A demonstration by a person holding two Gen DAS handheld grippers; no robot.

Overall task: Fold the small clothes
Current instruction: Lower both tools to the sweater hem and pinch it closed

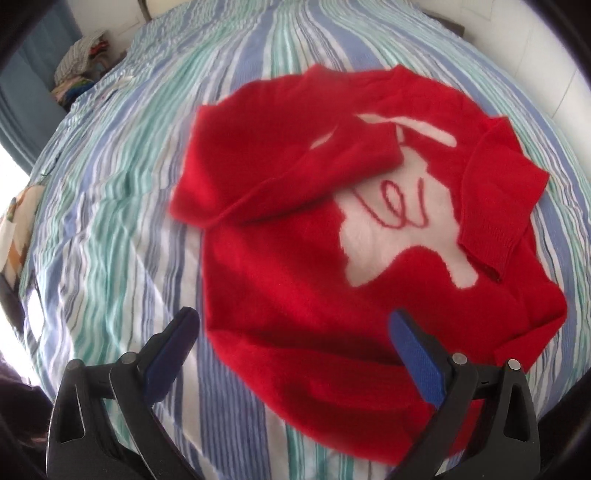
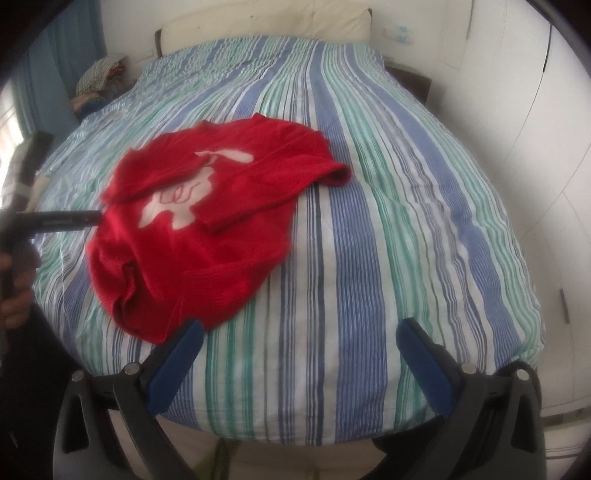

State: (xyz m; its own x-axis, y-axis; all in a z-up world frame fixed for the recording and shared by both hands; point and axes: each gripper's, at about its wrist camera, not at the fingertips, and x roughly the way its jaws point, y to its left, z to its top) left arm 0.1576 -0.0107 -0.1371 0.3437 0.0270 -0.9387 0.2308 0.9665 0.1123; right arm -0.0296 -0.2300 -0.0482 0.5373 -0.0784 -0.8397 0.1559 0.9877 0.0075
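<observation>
Lying across the blue, green and white striped bedspread point(image 1: 122, 206) point(image 2: 388, 229): one small red knitted sweater point(image 1: 295, 288) point(image 2: 177, 266), front up, crumpled, both sleeves folded in over the chest.

Markings: a white animal-shaped patch point(image 1: 391, 221) point(image 2: 173, 210) on the chest, carrying a looping red stitched line that resembles script; no letters can be made out in either view. No brand or label legible anywhere.

Left gripper point(image 1: 295, 354): black frame, blue pads, jaws spread wide, holding nothing. It sits at the bottom of the left wrist view; the right pad overlaps the sweater's lower edge in the picture, the left pad shows against bare bedspread. Contact with the knit cannot be told.

Right gripper point(image 2: 299, 354): same build, jaws spread wide, empty, at the bottom of the right wrist view above the near edge of the bed. Its left pad appears just beside the sweater's nearest corner.

Left wrist view only: sweater filling the centre of the frame, ribbed cuff point(image 1: 491, 243) of one sleeve visible at right.

Right wrist view only: the whole bed with a cream headboard point(image 2: 266, 33) at top centre, white cupboard doors point(image 2: 535, 129) along the right, and, at the left edge, a hand point(image 2: 16, 291) gripping a dark tool body.

Both views: a heap of patterned fabric point(image 1: 83, 62) point(image 2: 99, 79) beside the bed, upper left.
</observation>
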